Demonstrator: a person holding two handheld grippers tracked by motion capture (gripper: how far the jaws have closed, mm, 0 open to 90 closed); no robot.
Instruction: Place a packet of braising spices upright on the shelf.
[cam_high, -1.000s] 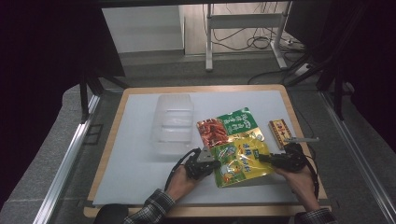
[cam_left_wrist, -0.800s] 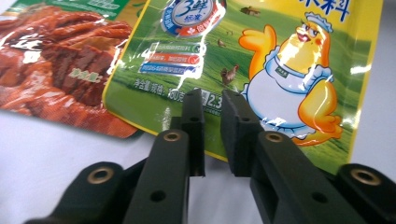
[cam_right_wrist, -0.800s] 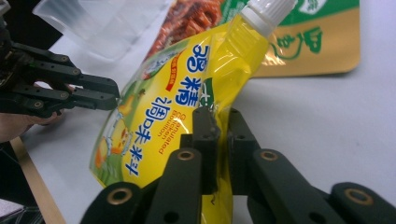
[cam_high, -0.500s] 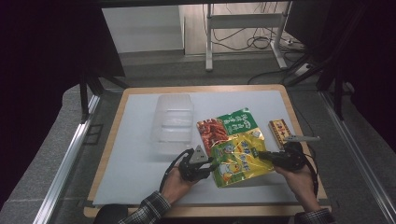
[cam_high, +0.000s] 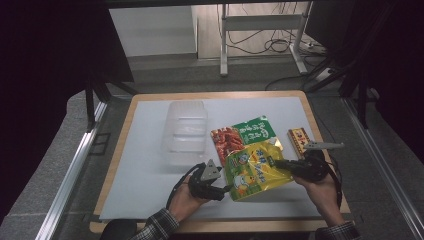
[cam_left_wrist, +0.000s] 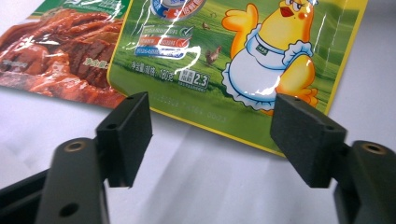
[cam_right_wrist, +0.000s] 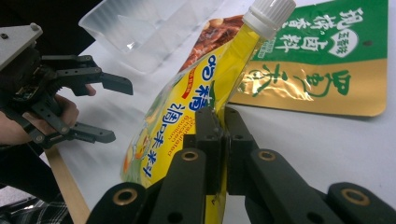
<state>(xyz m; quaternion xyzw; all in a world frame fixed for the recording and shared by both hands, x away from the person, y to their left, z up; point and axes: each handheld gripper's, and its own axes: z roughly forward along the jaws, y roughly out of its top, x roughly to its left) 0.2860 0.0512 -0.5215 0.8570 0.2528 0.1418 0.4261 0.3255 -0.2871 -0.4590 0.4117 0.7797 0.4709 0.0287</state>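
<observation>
we saw the right gripper (cam_right_wrist: 218, 122) clamped on the yellow spout pouch (cam_high: 252, 171), lifting its 3 o'clock edge beside the red-green packet (cam_high: 243, 135). the left gripper (cam_high: 224, 188) gaped wide at the pouch's 9 o'clock edge, apart from it.

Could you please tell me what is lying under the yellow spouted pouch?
The yellow pouch overlaps the near end of the red-and-green packet, whose covered part is hidden; elsewhere beneath is the white mat.
</observation>
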